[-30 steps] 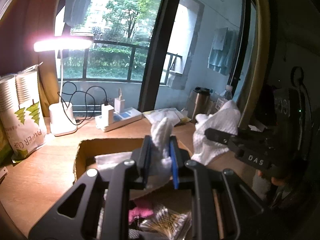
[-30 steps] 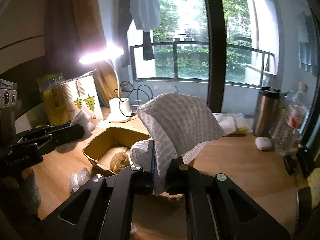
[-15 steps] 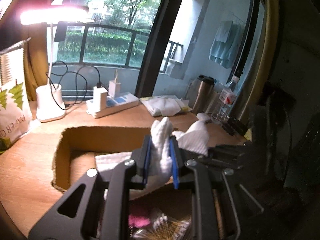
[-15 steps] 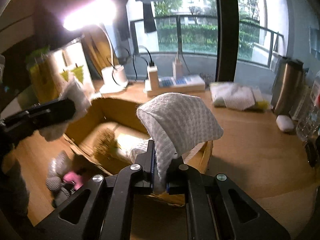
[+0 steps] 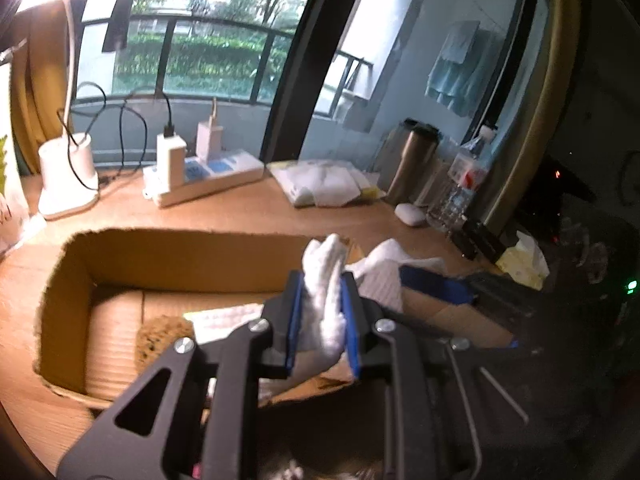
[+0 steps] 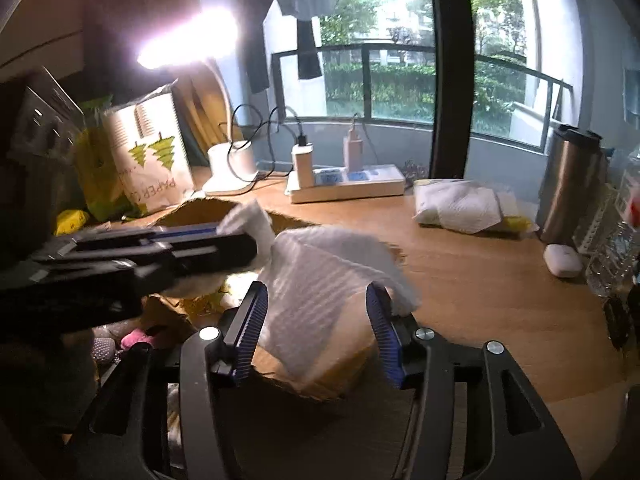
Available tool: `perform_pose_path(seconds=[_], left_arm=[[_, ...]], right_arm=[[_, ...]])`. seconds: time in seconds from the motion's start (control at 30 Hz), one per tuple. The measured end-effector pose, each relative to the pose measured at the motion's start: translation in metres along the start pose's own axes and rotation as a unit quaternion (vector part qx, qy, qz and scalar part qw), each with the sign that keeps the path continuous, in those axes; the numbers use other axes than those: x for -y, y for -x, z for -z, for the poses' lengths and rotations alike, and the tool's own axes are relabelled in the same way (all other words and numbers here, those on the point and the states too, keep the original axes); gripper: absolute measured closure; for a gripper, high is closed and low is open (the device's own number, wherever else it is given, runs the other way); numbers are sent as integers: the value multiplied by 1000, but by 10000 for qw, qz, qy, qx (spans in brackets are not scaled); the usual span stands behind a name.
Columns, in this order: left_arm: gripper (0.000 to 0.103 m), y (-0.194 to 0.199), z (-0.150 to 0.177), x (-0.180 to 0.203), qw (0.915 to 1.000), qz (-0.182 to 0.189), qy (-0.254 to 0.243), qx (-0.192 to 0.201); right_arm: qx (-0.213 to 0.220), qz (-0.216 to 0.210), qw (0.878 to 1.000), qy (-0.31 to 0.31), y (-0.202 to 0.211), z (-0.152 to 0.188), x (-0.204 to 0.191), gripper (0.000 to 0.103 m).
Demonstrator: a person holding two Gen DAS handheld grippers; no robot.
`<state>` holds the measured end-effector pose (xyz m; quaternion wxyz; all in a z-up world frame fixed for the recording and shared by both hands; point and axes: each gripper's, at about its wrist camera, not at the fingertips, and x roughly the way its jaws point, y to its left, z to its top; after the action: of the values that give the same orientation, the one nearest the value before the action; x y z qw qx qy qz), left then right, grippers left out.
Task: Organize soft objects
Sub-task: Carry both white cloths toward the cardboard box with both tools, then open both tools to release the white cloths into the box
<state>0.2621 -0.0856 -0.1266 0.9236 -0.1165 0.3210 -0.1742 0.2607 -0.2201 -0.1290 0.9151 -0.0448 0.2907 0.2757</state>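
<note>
My left gripper (image 5: 323,292) is shut on one end of a white waffle cloth (image 5: 325,304) over the near right corner of an open cardboard box (image 5: 64,300). The cloth's other end (image 6: 324,276) drapes over the box's right wall between my right gripper's (image 6: 318,300) spread fingers, which no longer pinch it. The left gripper (image 6: 240,246) shows in the right wrist view, still holding its end. A brown sponge (image 5: 164,334) and a folded white cloth (image 5: 224,316) lie inside the box.
Behind the box stand a white lamp base (image 5: 66,178), a power strip with chargers (image 5: 200,178), a folded cloth pile (image 6: 464,204), a steel tumbler (image 6: 568,188), a white case (image 6: 562,260) and a paper cup pack (image 6: 148,160). Pink and grey soft items (image 6: 136,338) lie beside the box.
Both grippers moved down toward the box with the cloth. My right gripper opened and let go of its end, which now rests over the box wall. The left stayed shut.
</note>
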Motion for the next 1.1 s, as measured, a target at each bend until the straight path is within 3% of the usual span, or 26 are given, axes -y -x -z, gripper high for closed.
perform_pose_path(seconds=[0.13,0.53,0.67,0.73,0.87,0.93,1.1], left_arm=[[83,-17,4,4,9997,-6,58,-236],[80,-65,20,8,9932,-163,126,-1142],[70,-60,20,10,9927,-146,128,-1193],[55,-56,18,10,9929,-190,138,-1165],[44,-41,15,6,9943,-161,206,-1029],[34,-32,15,6,9951,-179,210,-947],[33,-13,16,3,9959,-207,261,-837]], right_arm=[[75,80,9998,-179,4,3,17,48],[-449,292,9966,-620,-18,17,41,48],[-395,337,9965,-649,-11,16,41,48],[-359,393,9964,-660,-5,15,41,48],[-299,512,9960,-663,7,15,40,48],[-305,561,9958,-654,13,16,38,48],[-397,628,9952,-633,22,21,30,48]])
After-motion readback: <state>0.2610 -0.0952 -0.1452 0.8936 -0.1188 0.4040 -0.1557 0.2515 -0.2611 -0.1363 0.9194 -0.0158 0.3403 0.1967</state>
